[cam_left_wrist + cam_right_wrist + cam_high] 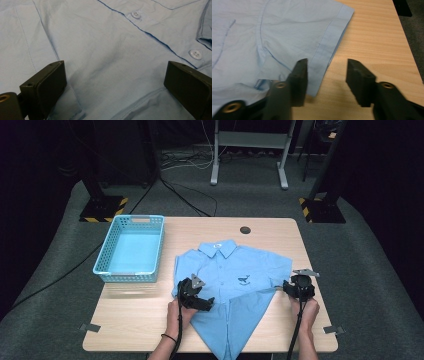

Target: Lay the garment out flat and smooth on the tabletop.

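A light blue short-sleeved shirt [235,275] lies front up on the wooden table [135,320], collar to the far side, its lower part folded into a point toward the near edge. My left gripper [206,302] rests over the shirt's left lower part. In the left gripper view its jaws stand wide apart above smooth fabric [107,50] near the button placket [136,14], and the left gripper [115,80] is open. My right gripper [287,287] is at the right sleeve. Seen from the right gripper view, this gripper [328,72] is open, one jaw over the sleeve hem [324,47], bare wood between the jaws.
A light blue plastic basket [107,255] stands with nothing in it at the table's far left. A round cable hole [245,230] sits near the far edge. The table's right edge is close to the right gripper. Stands and cables are on the floor beyond.
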A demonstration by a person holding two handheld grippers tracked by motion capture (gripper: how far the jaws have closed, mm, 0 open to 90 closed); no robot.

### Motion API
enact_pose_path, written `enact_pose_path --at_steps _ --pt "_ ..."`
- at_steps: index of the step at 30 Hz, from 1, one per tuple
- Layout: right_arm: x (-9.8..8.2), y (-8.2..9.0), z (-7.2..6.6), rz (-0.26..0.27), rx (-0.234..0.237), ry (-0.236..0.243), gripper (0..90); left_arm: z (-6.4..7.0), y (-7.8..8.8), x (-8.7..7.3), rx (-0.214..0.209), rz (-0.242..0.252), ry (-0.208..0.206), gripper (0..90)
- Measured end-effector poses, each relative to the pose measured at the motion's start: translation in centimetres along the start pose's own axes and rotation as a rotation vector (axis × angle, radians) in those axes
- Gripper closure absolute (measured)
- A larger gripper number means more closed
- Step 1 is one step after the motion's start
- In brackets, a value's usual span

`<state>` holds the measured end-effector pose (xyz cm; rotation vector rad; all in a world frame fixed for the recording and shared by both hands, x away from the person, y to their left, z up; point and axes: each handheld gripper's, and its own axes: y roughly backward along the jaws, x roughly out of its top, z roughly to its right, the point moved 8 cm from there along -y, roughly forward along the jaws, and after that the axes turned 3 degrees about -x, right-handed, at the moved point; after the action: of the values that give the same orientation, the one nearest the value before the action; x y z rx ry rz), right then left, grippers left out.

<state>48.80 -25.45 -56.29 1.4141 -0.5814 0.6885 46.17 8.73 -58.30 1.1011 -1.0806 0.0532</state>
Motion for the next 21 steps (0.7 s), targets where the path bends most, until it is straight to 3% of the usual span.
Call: enact_pose_path --at_steps 2,4,5,8,13,15,18,21 --pt "0.3 0.5 -0.3 0.015 0.005 -0.013 34.2 0.0 0.0 0.0 0.0 0.0 0.0 4.0" --pt "0.6 0.8 -1.3 0.016 0.055 -0.021 21.0 0.0 0.0 0.0 0.0 0.0 0.0 4.0" --pt "0.7 0.9 -2.1 -0.007 0.098 -0.012 14.5 0.0 0.0 0.0 0.0 0.0 0.0 4.0" --pt "1.1 1.1 -4.6 -0.003 0.148 0.049 6.4 0.0 0.0 0.0 0.0 0.0 0.0 4.0" --pt "0.9 0.9 -9.7 -0.004 0.264 0.129 0.0 0.0 0.0 0.0 0.0 0.0 0.0 4.0" --pt "0.3 0.4 -11.5 -0.012 0.272 0.177 0.0 0.0 0.0 0.0 0.0 0.0 0.0 4.0" --pt "-0.6 -0.6 -12.9 -0.039 0.26 0.223 0.0 0.0 0.0 0.0 0.0 -0.001 0.0 4.0" --pt "-0.5 -0.8 -12.9 -0.028 0.27 0.204 0.0 0.0 0.0 0.0 0.002 -0.002 0.001 4.0"
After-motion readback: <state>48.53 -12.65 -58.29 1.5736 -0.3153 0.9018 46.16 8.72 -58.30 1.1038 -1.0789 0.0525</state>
